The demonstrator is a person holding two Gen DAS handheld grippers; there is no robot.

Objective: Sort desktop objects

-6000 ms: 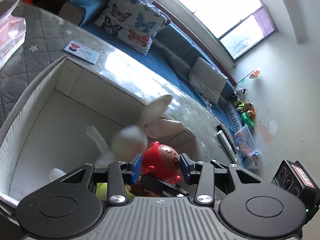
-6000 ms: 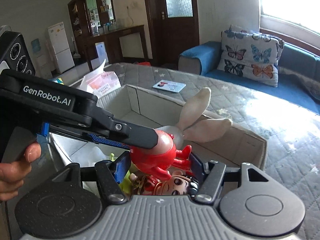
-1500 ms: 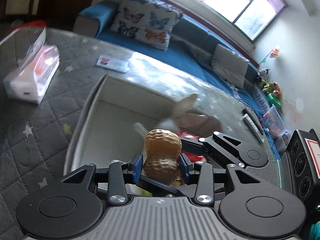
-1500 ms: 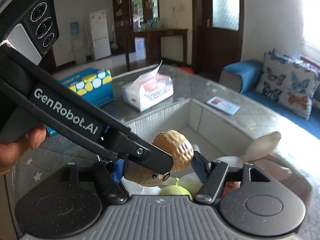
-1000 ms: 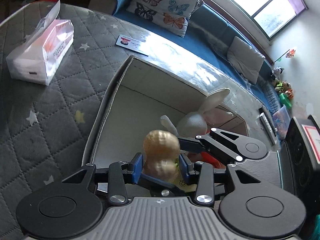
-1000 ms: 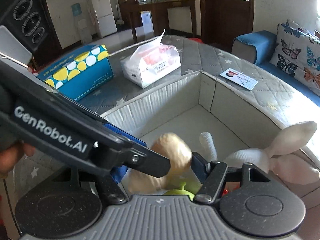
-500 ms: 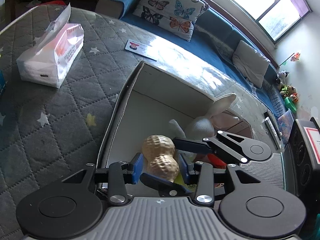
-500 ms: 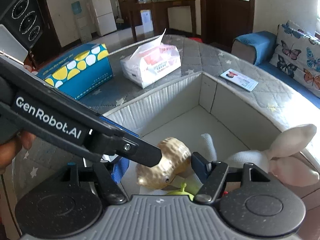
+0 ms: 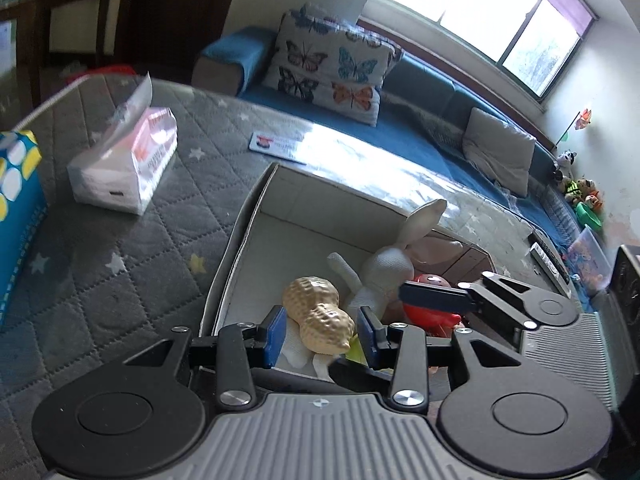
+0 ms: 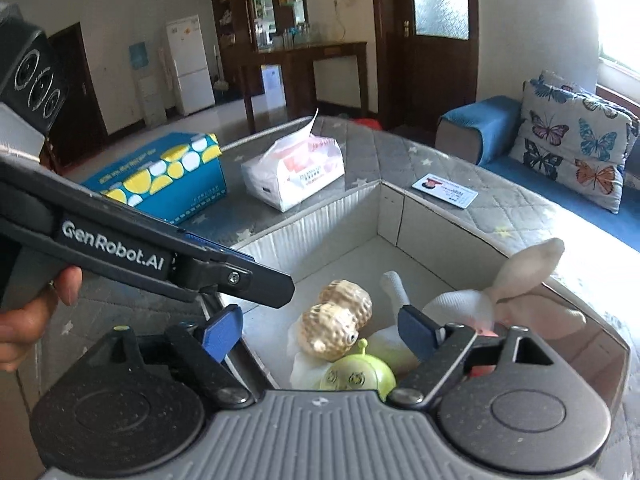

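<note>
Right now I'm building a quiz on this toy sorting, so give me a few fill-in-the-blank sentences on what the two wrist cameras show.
1. The peanut toy lies inside the grey ____, beside the green toy.
2. The left gripper has its jaws ____, with the peanut lying loose between them.
3. The white plush with long ears is a ____.
4. Between the blue box and the card on the quilted cover lies a pack of ____.

Missing words: bin; open; rabbit; tissues
</note>
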